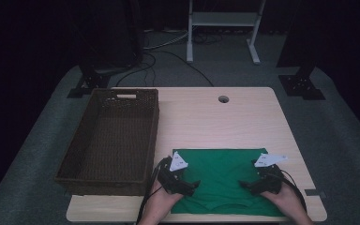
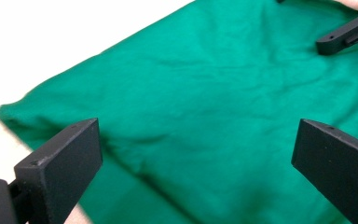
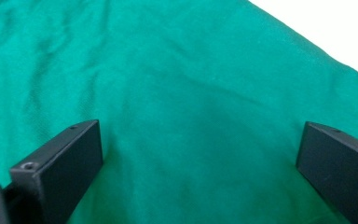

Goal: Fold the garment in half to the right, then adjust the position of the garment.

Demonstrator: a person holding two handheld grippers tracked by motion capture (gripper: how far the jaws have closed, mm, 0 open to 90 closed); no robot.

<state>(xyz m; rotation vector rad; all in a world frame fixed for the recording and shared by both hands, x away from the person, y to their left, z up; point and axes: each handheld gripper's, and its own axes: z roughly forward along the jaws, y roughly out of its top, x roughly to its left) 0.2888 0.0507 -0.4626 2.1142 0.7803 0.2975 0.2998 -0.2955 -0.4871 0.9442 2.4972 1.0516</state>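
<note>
I have both tools over the green T-shirt [image 1: 220, 180], which lies flat at the near edge of the worktop [image 1: 206, 117], between my hands. The left hand-held gripper [image 1: 193, 186] is released, jaws spread wide with only cloth beneath them, pinching nothing. The right hand-held gripper [image 1: 244, 186] is likewise released above the fabric. I judge this as the step between folds: the shirt is spread and I am lining up fresh grips. Next I would need to pinch an edge on each side and lift evenly. The cloth is soft, matte knit with shallow wrinkles. The woven brown basket [image 1: 110, 140], rectangular and stiff, stands just left of the shirt.
</note>
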